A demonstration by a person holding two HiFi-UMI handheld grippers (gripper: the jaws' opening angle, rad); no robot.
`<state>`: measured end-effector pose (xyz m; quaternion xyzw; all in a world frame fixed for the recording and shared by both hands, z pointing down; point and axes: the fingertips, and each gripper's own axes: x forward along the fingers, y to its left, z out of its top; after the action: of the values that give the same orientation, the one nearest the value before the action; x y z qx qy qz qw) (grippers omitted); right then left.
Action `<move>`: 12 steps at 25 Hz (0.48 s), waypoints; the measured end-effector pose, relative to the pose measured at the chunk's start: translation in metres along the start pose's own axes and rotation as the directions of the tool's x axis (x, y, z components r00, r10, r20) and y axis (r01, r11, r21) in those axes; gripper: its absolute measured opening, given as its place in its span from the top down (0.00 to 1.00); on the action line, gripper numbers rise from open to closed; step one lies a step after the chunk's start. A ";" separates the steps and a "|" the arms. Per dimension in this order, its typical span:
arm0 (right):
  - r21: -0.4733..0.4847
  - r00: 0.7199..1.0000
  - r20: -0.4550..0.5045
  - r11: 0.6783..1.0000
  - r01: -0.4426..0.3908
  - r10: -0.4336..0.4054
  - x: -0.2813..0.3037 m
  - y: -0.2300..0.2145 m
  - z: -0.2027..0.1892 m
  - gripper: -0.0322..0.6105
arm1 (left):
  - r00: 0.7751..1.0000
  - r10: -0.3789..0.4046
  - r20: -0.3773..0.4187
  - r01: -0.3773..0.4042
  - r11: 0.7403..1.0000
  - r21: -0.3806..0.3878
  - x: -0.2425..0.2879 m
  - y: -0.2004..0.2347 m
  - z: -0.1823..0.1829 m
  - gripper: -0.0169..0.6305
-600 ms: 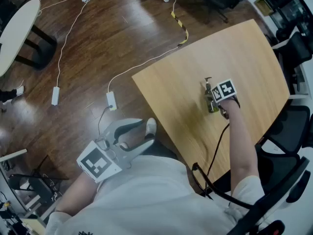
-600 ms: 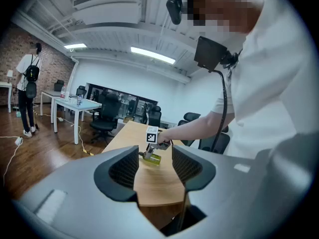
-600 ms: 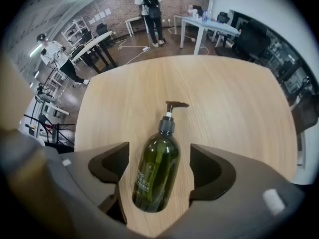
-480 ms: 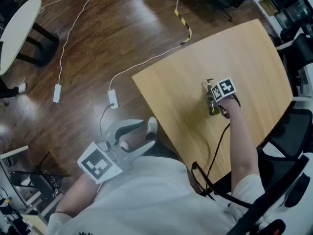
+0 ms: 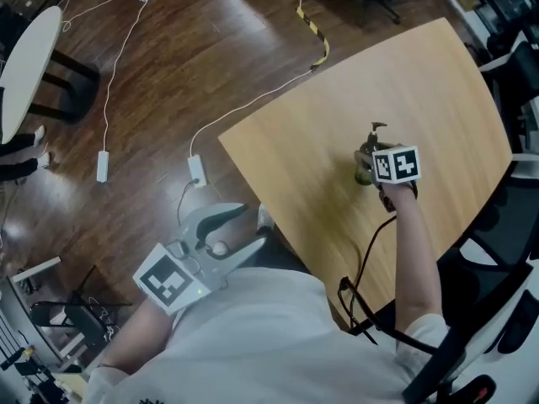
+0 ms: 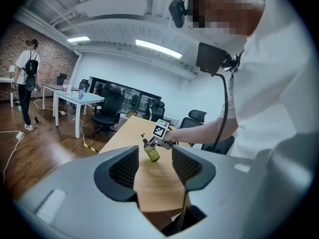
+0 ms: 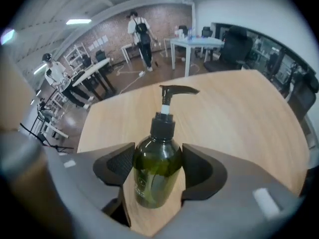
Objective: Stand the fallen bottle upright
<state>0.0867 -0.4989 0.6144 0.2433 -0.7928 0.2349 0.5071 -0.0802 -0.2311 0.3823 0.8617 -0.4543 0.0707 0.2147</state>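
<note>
Bottle (image 7: pixel 157 171) was clamped by the right gripper (image 7: pixel 157 177) at the table's (image 5: pixel 313 116) middle; left gripper (image 6: pixel 154 166) was held open, empty.

The bottle (image 7: pixel 155 176) — dark olive-green, translucent, with a black pump head — is clamped between the jaws of the right hand-held gripper (image 7: pixel 158 159), tilted over the desk (image 7: pixel 239 113), pump end uppermost.

The bottle (image 7: pixel 154 178) is sitting between the jaws of the right gripper (image 7: pixel 158 156), over the table (image 5: pixel 312 154). The left gripper (image 6: pixel 155 162) is hanging beyond the table's left edge.
</note>
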 end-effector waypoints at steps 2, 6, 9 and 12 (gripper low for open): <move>0.002 0.988 0.141 0.998 0.060 -0.059 -0.016 -0.001 0.017 0.48 | 1.000 -0.017 -0.004 0.017 1.000 0.012 0.006 -0.003 0.004 0.67; -0.031 0.937 0.309 0.983 0.182 -0.164 -0.022 0.006 0.028 0.48 | 0.999 -0.040 -0.015 0.040 0.999 0.029 0.009 -0.007 0.007 0.67; -0.077 0.901 0.378 0.962 0.262 -0.215 -0.021 0.011 0.025 0.48 | 0.999 -0.045 -0.013 0.045 0.998 0.034 0.009 -0.012 0.009 0.67; -0.072 0.872 0.418 0.947 0.312 -0.255 -0.024 0.011 0.018 0.48 | 0.999 -0.041 -0.022 0.042 0.998 0.035 0.007 -0.017 0.009 0.67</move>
<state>0.0759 -0.4979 0.5846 0.3648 -0.8500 0.0476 0.3769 -0.0625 -0.2316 0.3715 0.8738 -0.4326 0.0836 0.2056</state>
